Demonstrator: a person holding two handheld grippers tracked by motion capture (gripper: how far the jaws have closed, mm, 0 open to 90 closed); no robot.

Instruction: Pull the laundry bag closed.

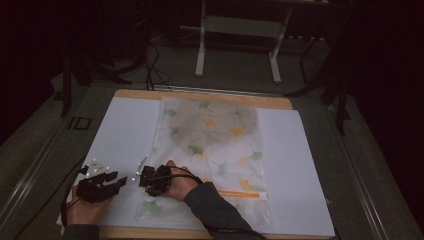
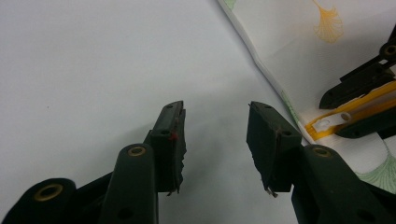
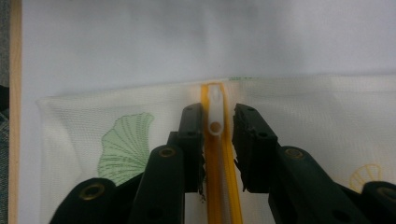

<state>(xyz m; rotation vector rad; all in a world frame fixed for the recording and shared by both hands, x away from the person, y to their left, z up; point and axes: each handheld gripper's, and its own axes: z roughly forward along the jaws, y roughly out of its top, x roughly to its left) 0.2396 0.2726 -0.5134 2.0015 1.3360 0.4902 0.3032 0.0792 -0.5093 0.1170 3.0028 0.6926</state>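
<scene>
The right gripper is straddling the zipper pull at the bag's edge, jaws parted and not yet clamping. The left gripper is idling open over the sheet beside it. Next, likely pinching the pull and dragging it along the zipper.

Woven mesh cloth bag, matt white paper sheet

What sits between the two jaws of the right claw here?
In the right gripper view, the right claw straddles the white zipper pull and the orange zipper of the leaf-print mesh bag; a gap shows on each side of the pull.
</scene>
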